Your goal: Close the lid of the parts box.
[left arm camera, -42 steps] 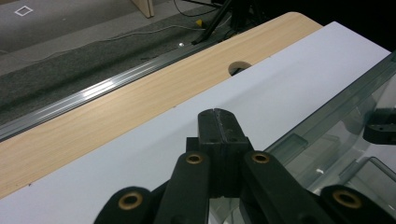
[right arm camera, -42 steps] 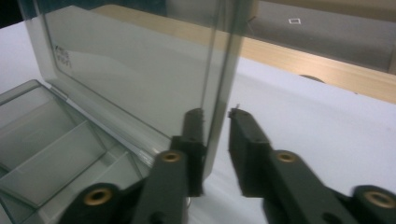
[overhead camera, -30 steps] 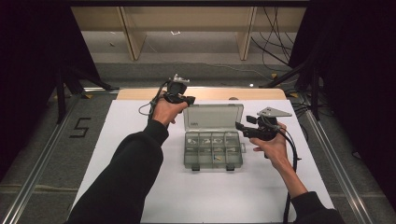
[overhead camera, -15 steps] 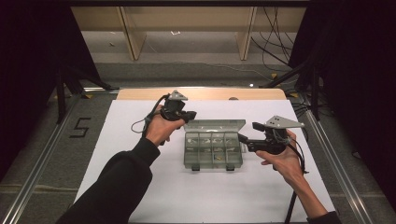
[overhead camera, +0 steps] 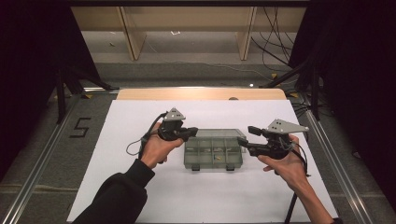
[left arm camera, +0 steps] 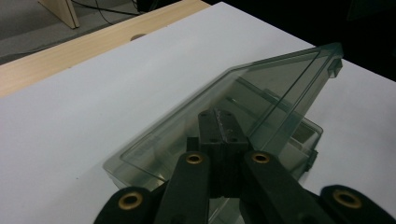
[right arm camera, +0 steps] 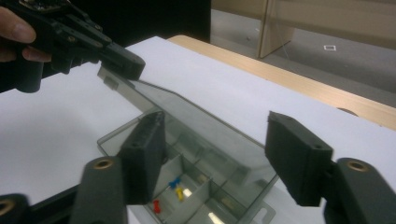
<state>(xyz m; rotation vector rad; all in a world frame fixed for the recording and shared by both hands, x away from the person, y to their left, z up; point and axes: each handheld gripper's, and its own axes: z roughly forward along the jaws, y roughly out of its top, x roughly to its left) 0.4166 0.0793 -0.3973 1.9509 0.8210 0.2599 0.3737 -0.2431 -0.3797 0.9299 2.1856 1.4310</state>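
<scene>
Clear box (overhead camera: 214, 152) sits mid white sheet (overhead camera: 140, 196), nearer front edge. Left gripper (overhead camera: 188, 134) shut tight, pushing lid (left arm camera: 261, 100) down to close it (lid half down). Right gripper (overhead camera: 243, 141) open at box's right end, jaws just closing, nothing held, maybe steadying. Tiny pins (right arm camera: 173, 187) inside. Wooden strip (overhead camera: 201, 94) along far edge; nothing blocks.

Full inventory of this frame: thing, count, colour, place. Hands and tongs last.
Compartment box: 1, clear grey, centre of the white sheet.
Lid: 1, clear grey, hinged to the box, half raised.
Pins: 3, blue, yellow, red, in one compartment of the box.
White sheet: 1, white, covers the tabletop.
Table: 1, light wood, its far edge bare.
Left tongs: 1, black, shut, at the lid's left edge.
Right tongs: 1, black, open, jaws just closing, right of the box.
</scene>
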